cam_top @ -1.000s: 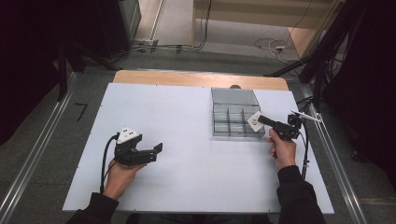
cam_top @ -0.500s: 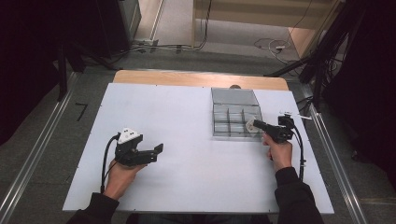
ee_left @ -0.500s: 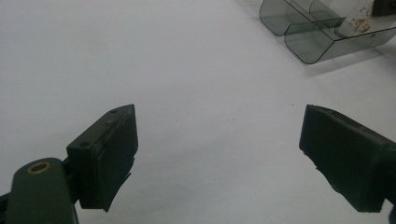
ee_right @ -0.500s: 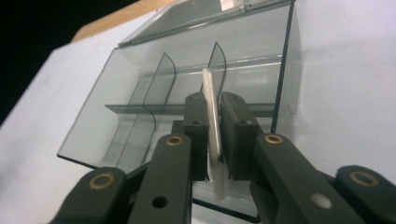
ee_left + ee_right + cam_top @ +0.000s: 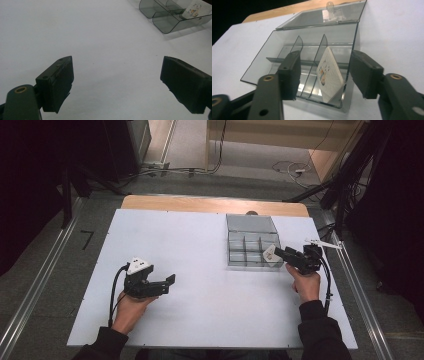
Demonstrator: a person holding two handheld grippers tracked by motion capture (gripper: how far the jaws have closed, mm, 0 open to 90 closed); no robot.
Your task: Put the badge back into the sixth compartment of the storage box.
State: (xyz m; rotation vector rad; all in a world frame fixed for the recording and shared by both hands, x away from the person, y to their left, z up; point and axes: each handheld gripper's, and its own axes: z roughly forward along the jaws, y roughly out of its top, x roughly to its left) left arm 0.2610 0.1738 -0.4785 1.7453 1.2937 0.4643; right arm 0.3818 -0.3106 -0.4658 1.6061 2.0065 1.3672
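A clear grey compartment box (image 5: 240,226) stands at the table's right with its lid (image 5: 322,17) folded back. A white square card (image 5: 270,255) with small coloured marks leans tilted in the front right compartment, resting against the box wall (image 5: 352,40). My right gripper (image 5: 279,252) points at that compartment; its jaws have just been opening and now stand apart on either side of the card (image 5: 329,75) without pressing it. My left gripper (image 5: 171,281) rests low over the table at the left, open, with bare white tabletop between its jaws (image 5: 116,75). The left gripper view shows the box (image 5: 172,22) and the card (image 5: 196,8) far off.
The white tabletop (image 5: 200,250) stretches wide between the two hands. A wooden strip (image 5: 210,204) runs along the far edge. Metal rails (image 5: 350,285) flank the table, and cables lie on the floor behind.
The right gripper carried the card down into the box's front right compartment and opened its jaws, so the card now leans there free. The left gripper stayed still.
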